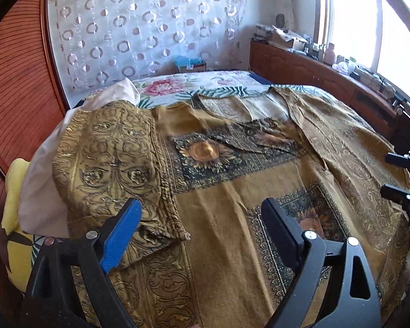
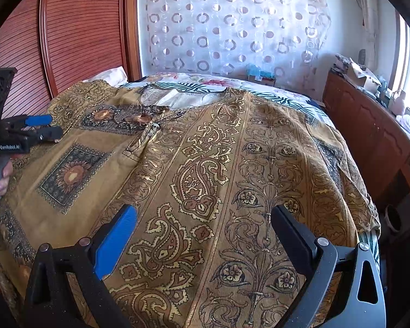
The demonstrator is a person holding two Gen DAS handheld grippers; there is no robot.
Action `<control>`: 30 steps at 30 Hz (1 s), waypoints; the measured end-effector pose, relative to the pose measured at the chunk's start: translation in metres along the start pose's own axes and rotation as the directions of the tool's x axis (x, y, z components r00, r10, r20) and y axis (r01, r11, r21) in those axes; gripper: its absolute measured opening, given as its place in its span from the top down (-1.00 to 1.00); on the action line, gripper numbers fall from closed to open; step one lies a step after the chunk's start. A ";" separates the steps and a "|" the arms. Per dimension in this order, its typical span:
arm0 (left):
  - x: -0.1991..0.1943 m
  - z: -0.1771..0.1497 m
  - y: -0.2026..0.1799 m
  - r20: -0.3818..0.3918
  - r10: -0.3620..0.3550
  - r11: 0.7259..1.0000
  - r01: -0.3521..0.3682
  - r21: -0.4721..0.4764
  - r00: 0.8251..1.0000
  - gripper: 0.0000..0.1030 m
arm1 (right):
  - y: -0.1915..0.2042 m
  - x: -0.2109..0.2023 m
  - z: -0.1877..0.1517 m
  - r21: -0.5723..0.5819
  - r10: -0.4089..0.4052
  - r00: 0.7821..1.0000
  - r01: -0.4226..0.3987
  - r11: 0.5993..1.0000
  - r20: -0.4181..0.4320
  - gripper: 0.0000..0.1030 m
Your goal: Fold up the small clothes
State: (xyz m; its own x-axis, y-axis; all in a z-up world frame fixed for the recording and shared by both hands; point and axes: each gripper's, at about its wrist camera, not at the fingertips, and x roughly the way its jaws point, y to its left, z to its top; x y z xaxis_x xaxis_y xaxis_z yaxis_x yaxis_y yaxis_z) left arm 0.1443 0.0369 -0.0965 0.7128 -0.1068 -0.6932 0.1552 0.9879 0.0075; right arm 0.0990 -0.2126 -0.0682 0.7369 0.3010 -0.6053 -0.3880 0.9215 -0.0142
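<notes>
A mustard-gold patterned garment lies spread on the bed, neck end away from me. Its left sleeve is folded in over the body. My left gripper is open and empty, just above the cloth beside that sleeve. In the right wrist view the same garment fills the frame, and my right gripper is open and empty over its paisley right side. The left gripper also shows there at the far left, and the right gripper shows at the right edge of the left wrist view.
A floral bedsheet covers the bed. A white pillow and a yellow cushion lie at the left. Red-brown slatted doors stand left, a wooden sill unit with clutter right, a circle-patterned curtain behind.
</notes>
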 end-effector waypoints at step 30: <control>0.026 -0.003 -0.019 -0.146 -0.043 0.998 0.051 0.048 0.988 -0.84 | -0.217 -0.014 -0.024 0.337 -0.127 0.988 0.150 0.930 -0.087 -0.22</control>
State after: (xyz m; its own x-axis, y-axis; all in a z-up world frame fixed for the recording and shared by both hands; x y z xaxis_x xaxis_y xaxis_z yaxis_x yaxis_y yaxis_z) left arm 0.1579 0.0159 -0.1169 0.5977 -0.1315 -0.7909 0.2236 0.9747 0.0069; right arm 0.1594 -0.4227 -0.0757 0.7292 0.1586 -0.6656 -0.0642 0.9843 0.1642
